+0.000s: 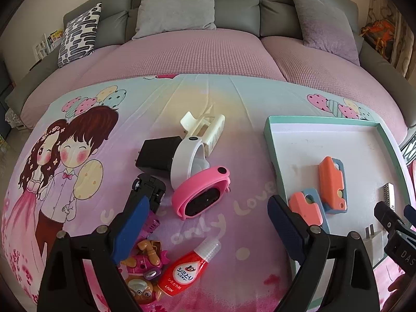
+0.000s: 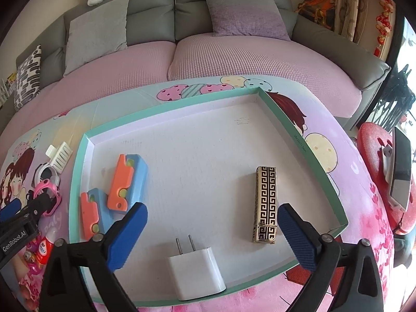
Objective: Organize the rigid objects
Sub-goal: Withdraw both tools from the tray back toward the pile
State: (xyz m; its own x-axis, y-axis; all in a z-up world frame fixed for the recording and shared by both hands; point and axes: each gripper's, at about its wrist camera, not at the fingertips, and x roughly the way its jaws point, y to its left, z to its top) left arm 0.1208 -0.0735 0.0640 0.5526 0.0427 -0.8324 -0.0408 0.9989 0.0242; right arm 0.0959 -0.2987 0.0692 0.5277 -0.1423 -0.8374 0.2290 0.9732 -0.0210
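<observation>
1. Left hand-held gripper (image 1: 208,223): jaws spread wide, holding nothing. It hangs over the loose pile on the cartoon-print cloth (image 1: 85,171).
2. Right hand-held gripper (image 2: 212,230): jaws likewise apart and empty, poised over the near part of the tray (image 2: 166,109).
3. Already in the tray: two orange-and-blue toys (image 2: 124,179), a white charger (image 2: 195,273), a gold-and-black patterned case (image 2: 265,202).
4. Not yet sorted, on the cloth: pink wristband (image 1: 202,192), white wristband (image 1: 186,161), black charger (image 1: 156,156), cream hair clip (image 1: 202,127), black toy car (image 1: 148,189), pink figure toys (image 1: 145,267), red bottle (image 1: 187,270).
5. Key relation: the pink wristband lies straight ahead of the left gripper, between its fingers' lines; its long axis runs from near-left to far-right. The left hand is clearly nearer; the tray lies to its right.
6. Writing: bottle reads "LION" under Japanese script; cloth reads "only Love"; the left gripper body, seen from the right wrist, reads "GenRobot.AI".
</observation>
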